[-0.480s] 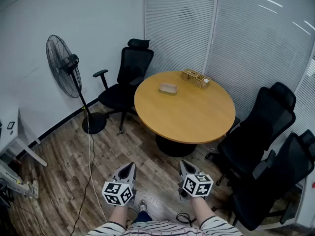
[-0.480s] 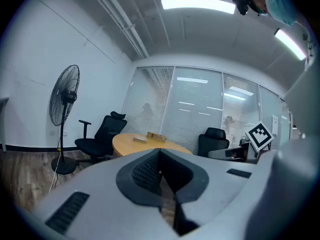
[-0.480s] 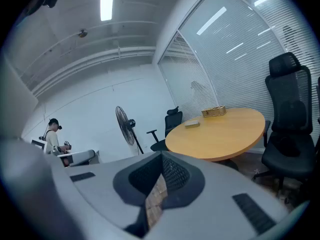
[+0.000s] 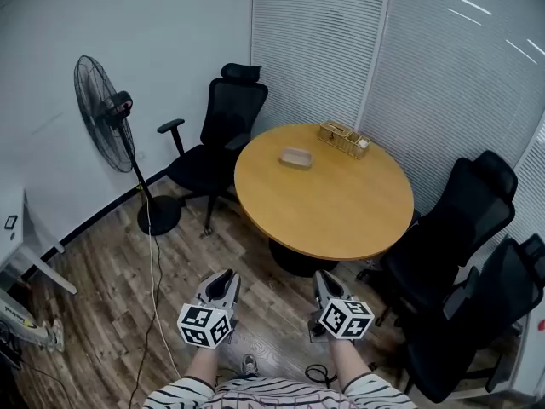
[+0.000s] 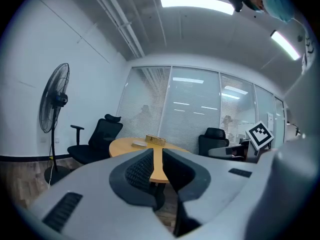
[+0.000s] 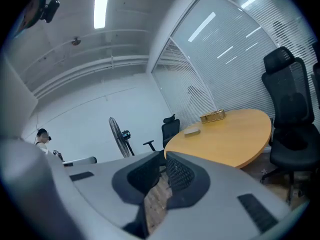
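Both grippers hang over the wooden floor, short of a round wooden table [image 4: 328,203]. My left gripper [image 4: 224,279] has its jaws together with nothing between them, and in its own view it [image 5: 157,155] points at the table [image 5: 122,145]. My right gripper [image 4: 321,278] is likewise shut and empty, and in the right gripper view it [image 6: 162,159] faces the table [image 6: 232,136]. On the table's far side lie a small flat dish [image 4: 295,158] and a woven box [image 4: 344,139]. The dish [image 6: 191,131] and box [image 6: 212,116] also show in the right gripper view.
A standing fan [image 4: 106,113] is at the left with its cable [image 4: 154,271] trailing over the floor. One black office chair [image 4: 217,139] stands behind the table, two more [image 4: 451,228] [image 4: 485,313] at the right. A white desk corner [image 4: 13,224] is at the far left.
Both grippers have shifted slightly forward toward the table, and the head view has moved with them. The jaws have stayed together.
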A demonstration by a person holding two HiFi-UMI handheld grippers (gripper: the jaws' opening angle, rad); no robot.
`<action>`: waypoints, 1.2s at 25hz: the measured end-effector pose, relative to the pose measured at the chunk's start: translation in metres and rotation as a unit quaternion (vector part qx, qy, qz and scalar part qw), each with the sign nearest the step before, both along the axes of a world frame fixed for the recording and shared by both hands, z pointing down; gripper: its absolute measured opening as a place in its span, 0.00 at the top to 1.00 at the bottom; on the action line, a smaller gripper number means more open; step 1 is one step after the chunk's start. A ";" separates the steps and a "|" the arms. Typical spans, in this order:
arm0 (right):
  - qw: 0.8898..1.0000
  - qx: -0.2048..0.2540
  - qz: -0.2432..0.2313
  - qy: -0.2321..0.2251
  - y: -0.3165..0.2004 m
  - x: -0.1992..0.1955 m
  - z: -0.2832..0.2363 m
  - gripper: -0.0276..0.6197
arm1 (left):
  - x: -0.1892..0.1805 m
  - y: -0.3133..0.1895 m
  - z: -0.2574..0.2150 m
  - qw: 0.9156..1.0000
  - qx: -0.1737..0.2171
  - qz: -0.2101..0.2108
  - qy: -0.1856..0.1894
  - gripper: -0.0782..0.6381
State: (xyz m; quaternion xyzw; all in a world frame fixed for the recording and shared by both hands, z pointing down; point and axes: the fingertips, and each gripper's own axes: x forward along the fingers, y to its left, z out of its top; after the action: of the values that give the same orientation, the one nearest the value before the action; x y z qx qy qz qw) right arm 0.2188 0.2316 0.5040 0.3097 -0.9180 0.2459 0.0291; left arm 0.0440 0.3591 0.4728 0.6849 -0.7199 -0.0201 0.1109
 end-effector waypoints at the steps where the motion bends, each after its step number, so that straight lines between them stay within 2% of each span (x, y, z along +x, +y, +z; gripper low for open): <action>1: 1.000 0.002 0.008 -0.004 -0.004 -0.006 -0.001 0.91 | -0.006 -0.006 -0.002 1.000 0.005 0.007 -0.002 0.85; 2: 1.000 0.004 0.016 -0.007 -0.009 -0.010 -0.003 0.91 | -0.013 -0.012 -0.004 1.000 0.009 0.015 -0.003 0.84; 3: 1.000 0.006 0.025 -0.011 -0.012 -0.015 -0.004 0.89 | -0.019 -0.017 -0.006 1.000 0.011 0.023 -0.002 0.78; 4: 0.999 0.005 0.032 -0.017 -0.016 -0.021 -0.005 0.79 | -0.025 -0.023 -0.007 0.999 0.010 0.030 -0.002 0.64; 5: 0.999 0.003 0.037 -0.021 -0.019 -0.027 -0.006 0.62 | -0.031 -0.028 -0.008 0.999 0.009 0.038 -0.002 0.59; 6: 0.999 0.001 0.042 -0.024 -0.022 -0.033 -0.007 0.61 | -0.038 -0.033 -0.008 0.999 0.007 0.045 -0.004 0.59; 10: 0.998 -0.010 0.059 -0.029 -0.030 -0.048 -0.004 0.61 | -0.061 -0.045 -0.008 0.998 0.004 0.063 -0.011 0.59; 16: 0.997 -0.026 0.075 -0.021 -0.042 -0.065 0.003 0.61 | -0.087 -0.054 0.003 0.997 -0.005 0.070 0.008 0.59; 21: 0.995 -0.038 0.091 -0.021 -0.072 -0.080 0.011 0.61 | -0.111 -0.070 0.012 0.998 -0.010 0.061 0.011 0.59; 25: 0.995 -0.038 0.086 -0.023 -0.101 -0.097 0.016 0.61 | -0.130 -0.097 0.017 0.999 -0.012 0.051 0.010 0.59; 30: 0.996 -0.040 0.077 -0.021 -0.154 -0.113 0.022 0.61 | -0.144 -0.154 0.017 0.999 -0.015 0.053 0.003 0.59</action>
State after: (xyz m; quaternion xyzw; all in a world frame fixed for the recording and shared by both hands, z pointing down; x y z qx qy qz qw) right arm 0.1055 0.0775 0.5265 0.3734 -0.8811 0.2902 0.0034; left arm -0.1002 0.2049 0.4899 0.7200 -0.6827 -0.0058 0.1241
